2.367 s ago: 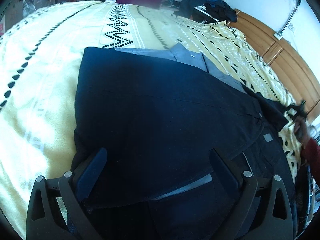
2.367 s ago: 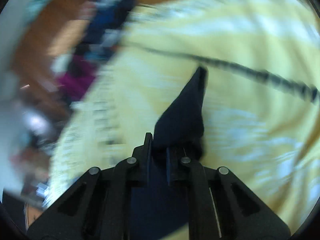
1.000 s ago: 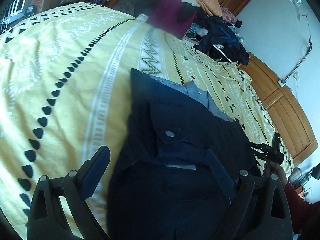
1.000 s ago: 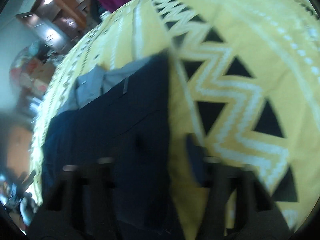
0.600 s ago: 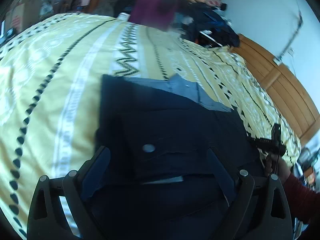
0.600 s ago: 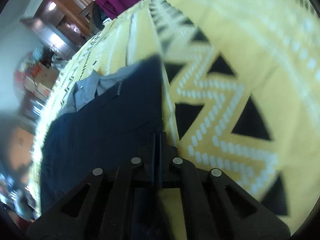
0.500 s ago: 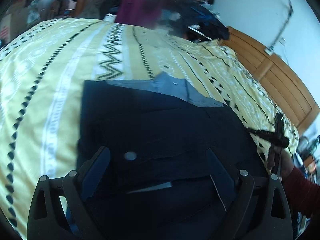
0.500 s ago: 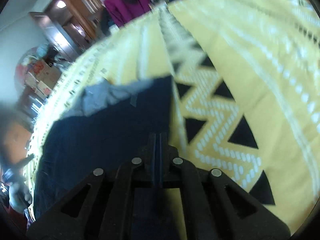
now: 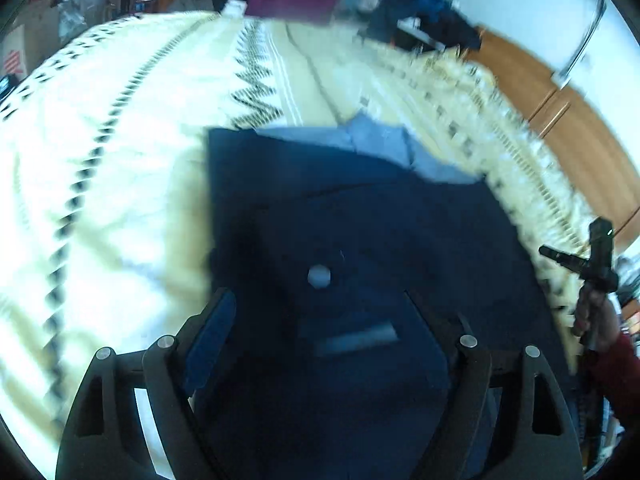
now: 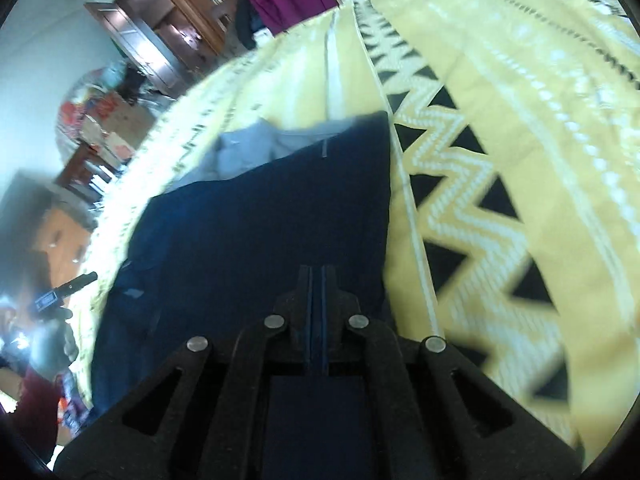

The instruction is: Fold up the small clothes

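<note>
Fingers of my left gripper (image 9: 318,304) are spread wide over the dark navy garment (image 9: 360,232); my right gripper (image 10: 318,280) is pressed together above its edge. Folded flat, pale blue lining showing, it lies on the yellow patterned bedspread (image 9: 120,160).

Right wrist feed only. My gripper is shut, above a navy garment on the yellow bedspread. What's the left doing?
Observer: The left gripper is open, its fingers set apart above the near part of the navy garment.
Operator: Any cloth in it?
Observer: None shows between the fingers. A pale button on the garment lies just beyond the gap between them.
</note>
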### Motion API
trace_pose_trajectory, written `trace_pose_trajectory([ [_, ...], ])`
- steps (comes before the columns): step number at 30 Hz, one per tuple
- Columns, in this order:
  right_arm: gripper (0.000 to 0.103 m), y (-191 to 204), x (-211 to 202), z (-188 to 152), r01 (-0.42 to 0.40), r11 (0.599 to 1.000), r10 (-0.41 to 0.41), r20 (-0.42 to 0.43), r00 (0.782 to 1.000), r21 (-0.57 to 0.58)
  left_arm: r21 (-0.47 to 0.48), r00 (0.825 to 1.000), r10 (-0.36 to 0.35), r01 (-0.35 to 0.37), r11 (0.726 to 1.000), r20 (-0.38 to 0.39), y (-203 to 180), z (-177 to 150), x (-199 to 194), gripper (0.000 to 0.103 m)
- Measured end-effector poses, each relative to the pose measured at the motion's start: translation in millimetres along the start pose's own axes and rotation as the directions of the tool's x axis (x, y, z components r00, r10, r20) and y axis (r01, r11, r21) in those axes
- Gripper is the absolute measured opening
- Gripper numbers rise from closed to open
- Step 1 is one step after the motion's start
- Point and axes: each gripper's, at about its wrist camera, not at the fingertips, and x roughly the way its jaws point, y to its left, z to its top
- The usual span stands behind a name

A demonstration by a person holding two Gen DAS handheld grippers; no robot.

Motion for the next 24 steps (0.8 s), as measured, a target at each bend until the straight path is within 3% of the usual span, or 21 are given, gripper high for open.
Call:
trace_pose_trajectory([
  [1, 0.012, 1.6, -14.3, -9.7, -0.006, 1.0, 0.006, -0.008, 1.0, -0.003, -0.018, 0.999, -0.032, 0.032, 0.999, 0.014, 3.8, -10.3, -22.6, 0.087],
  [4, 0.079, 2.4, -56.4, -55.3, 0.032, 0.999, -0.032, -0.046, 0.998, -0.002, -0.024, 0.996, -0.083, 0.083, 0.996, 0.016, 9.3, -43.3, -72.1, 0.088],
  [9, 0.082, 5.7, -103.3, -134.3, 0.047, 0.999, -0.045, -0.145, 0.988, 0.007, -0.062, 0.991, -0.131, 0.128, 0.99, -0.04, 14.5, -117.5, -127.4, 0.09],
  [12, 0.082, 8.2, -106.6, -172.4, 0.034, 0.999, -0.024, -0.226, 0.974, 0.04, -0.108, 0.984, -0.158, 0.149, 0.983, -0.08, 15.4, -160.7, -145.4, 0.09],
  [16, 0.082, 15.1, -102.1, -200.4, 0.028, 0.999, -0.018, -0.254, 0.967, 0.035, -0.154, 0.976, -0.19, 0.173, 0.973, -0.102, 14.1, -201.7, -151.1, 0.09],
  [19, 0.082, 26.1, -99.7, -206.1, 0.055, 0.998, -0.052, -0.21, 0.976, 0.01, -0.143, 0.988, -0.116, 0.102, 0.985, -0.1, 7.6, -217.9, -148.0, 0.09],
  [24, 0.084, 53.6, -85.7, -203.3, 0.087, 0.996, -0.09, -0.117, 0.989, -0.037, -0.097, 0.999, 0.04, -0.04, 0.994, -0.006, -13.9, -220.8, -151.0, 0.093],
])
